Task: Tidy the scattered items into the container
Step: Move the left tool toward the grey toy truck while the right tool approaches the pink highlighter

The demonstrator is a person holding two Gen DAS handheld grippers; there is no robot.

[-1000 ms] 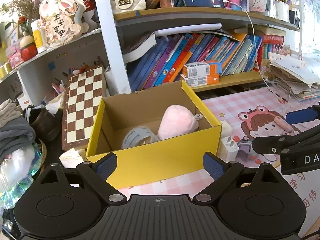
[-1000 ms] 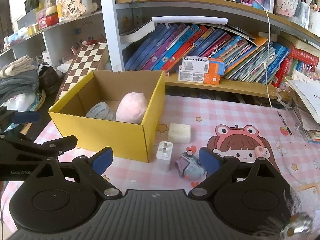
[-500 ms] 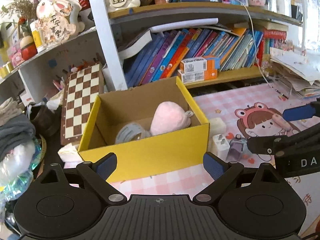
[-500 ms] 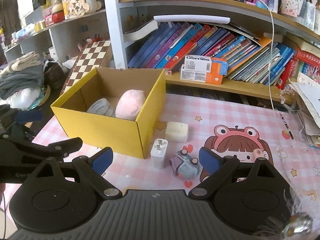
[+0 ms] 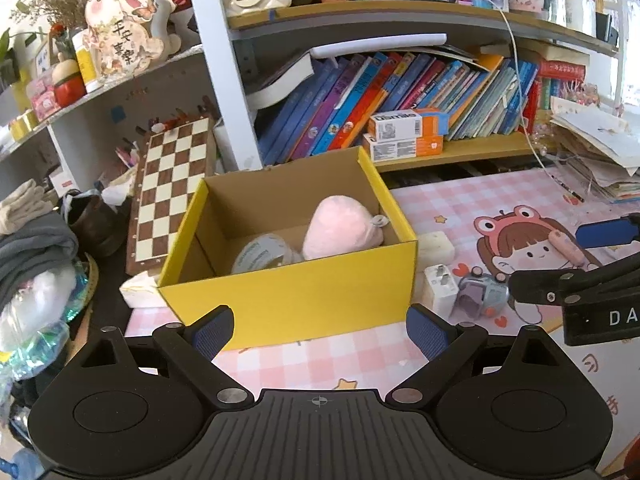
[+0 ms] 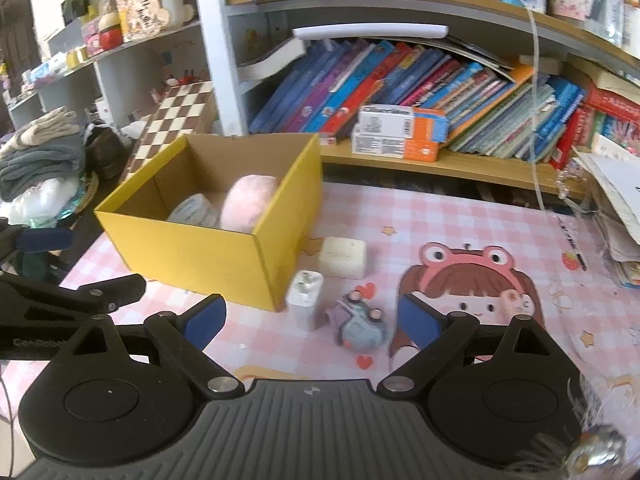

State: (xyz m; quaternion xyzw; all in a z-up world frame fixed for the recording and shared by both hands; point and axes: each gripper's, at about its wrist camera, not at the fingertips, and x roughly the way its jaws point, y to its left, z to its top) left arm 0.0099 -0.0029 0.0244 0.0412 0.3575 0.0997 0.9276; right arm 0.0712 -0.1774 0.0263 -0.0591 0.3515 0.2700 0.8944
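A yellow cardboard box [image 5: 304, 296] [image 6: 192, 246] stands on the pink checked mat. Inside lie a pink plush [image 5: 340, 228] [image 6: 248, 204] and a roll of tape [image 5: 262, 254] [image 6: 192, 210]. Right of the box lie a white block [image 5: 436, 242] [image 6: 343, 258], a white charger plug [image 5: 440, 290] [image 6: 305, 300] and a small grey-purple toy [image 5: 482, 294] [image 6: 358, 322]. My left gripper [image 5: 320, 330] is open and empty, in front of the box. My right gripper [image 6: 312, 320] is open and empty, just short of the plug and toy.
A bookshelf [image 5: 400, 92] full of books stands behind the mat. A chessboard [image 5: 172, 184] leans left of the box. Folded clothes [image 5: 28, 240] lie far left. A paper pile [image 5: 592, 148] sits at the right. A crumpled tissue [image 5: 138, 290] lies by the box's left corner.
Both grippers have drawn back from the box, which looks smaller and farther. The right view has shifted so the plug and toy sit more central. Both stay open.
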